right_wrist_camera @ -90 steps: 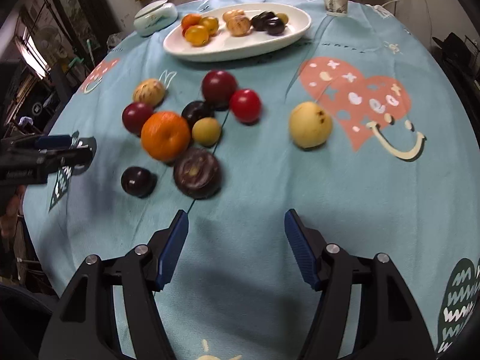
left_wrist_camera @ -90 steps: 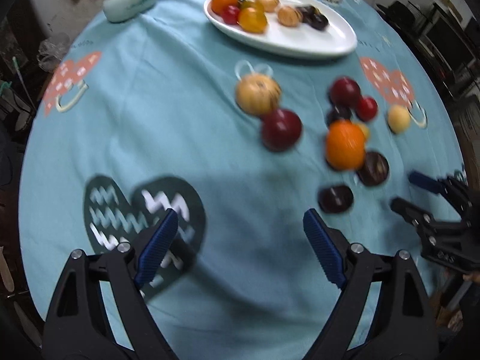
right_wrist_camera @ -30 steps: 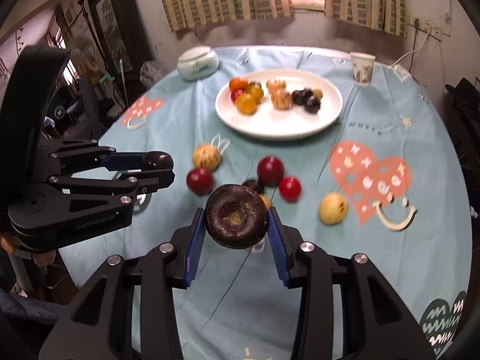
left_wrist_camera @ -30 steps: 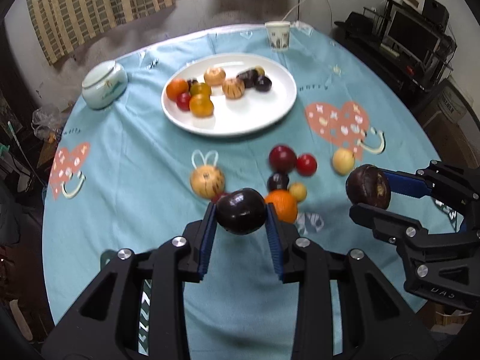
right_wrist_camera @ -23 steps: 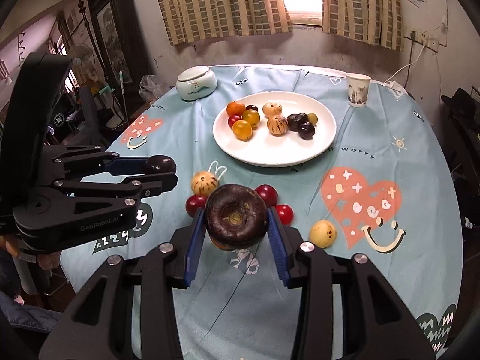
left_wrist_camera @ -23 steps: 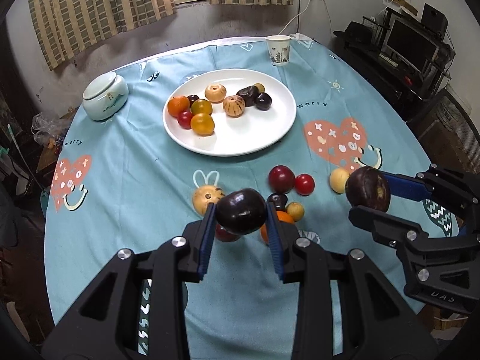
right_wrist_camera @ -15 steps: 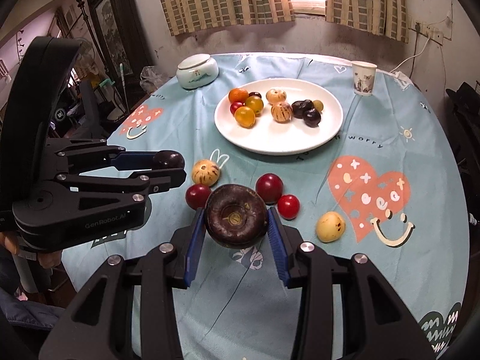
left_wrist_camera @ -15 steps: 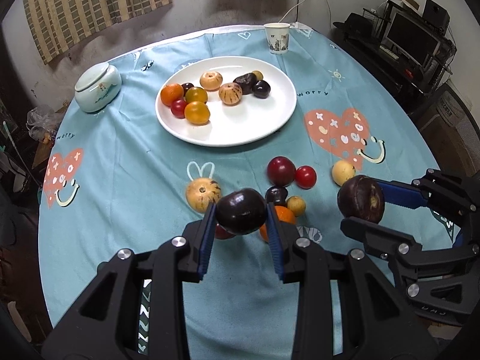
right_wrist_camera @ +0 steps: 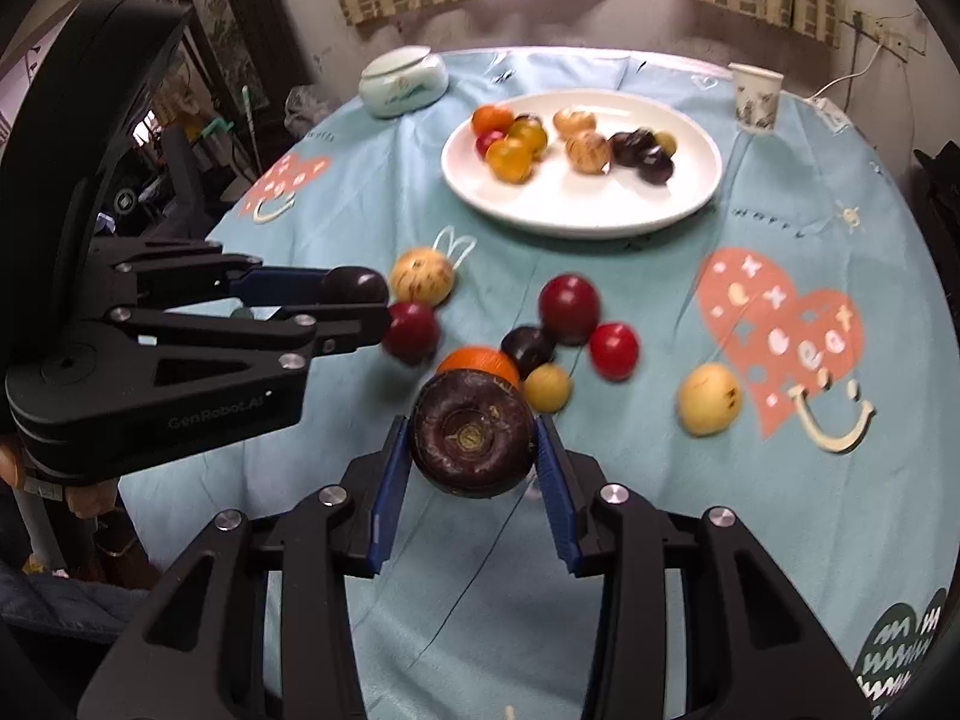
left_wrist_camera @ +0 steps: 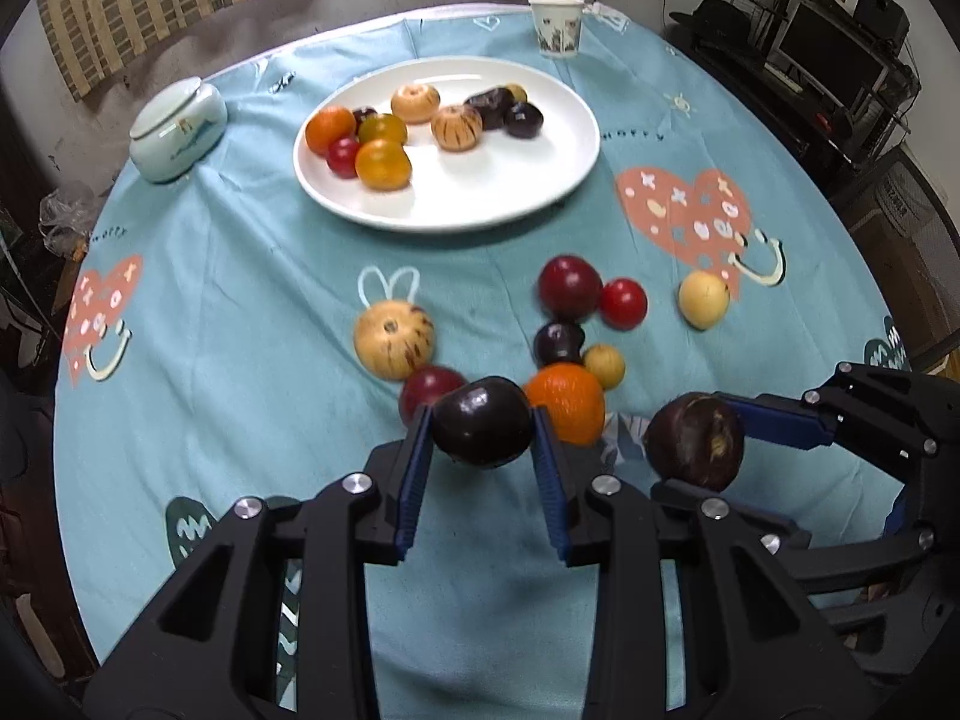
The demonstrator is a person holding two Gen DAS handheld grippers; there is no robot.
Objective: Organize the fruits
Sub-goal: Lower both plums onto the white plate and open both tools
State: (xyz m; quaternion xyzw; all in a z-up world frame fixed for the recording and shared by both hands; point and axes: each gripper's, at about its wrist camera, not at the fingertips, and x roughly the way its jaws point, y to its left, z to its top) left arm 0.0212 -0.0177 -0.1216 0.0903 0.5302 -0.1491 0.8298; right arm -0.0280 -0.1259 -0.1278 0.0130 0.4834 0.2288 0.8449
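My left gripper (left_wrist_camera: pixel 482 433) is shut on a dark plum (left_wrist_camera: pixel 482 429) and holds it above the table; it also shows in the right wrist view (right_wrist_camera: pixel 354 287). My right gripper (right_wrist_camera: pixel 474 441) is shut on a dark brown mangosteen (right_wrist_camera: pixel 472 441), also seen in the left wrist view (left_wrist_camera: pixel 695 441). A white plate (left_wrist_camera: pixel 540 180) at the back holds several fruits. Loose fruits lie between: an orange (left_wrist_camera: pixel 567 399), a striped melon (left_wrist_camera: pixel 393 339), a red plum (left_wrist_camera: pixel 569 287), a red tomato (left_wrist_camera: pixel 624 303), a yellow pear (left_wrist_camera: pixel 703 300).
A pale green lidded jar (left_wrist_camera: pixel 177 129) stands at the back left. A paper cup (left_wrist_camera: pixel 557 26) stands behind the plate. The round table has a blue cloth (left_wrist_camera: pixel 240 276) with heart prints. Shelves with electronics stand to the right.
Both grippers, each still holding its fruit, have moved lower and forward toward the loose fruits and plate. The grips are unchanged.
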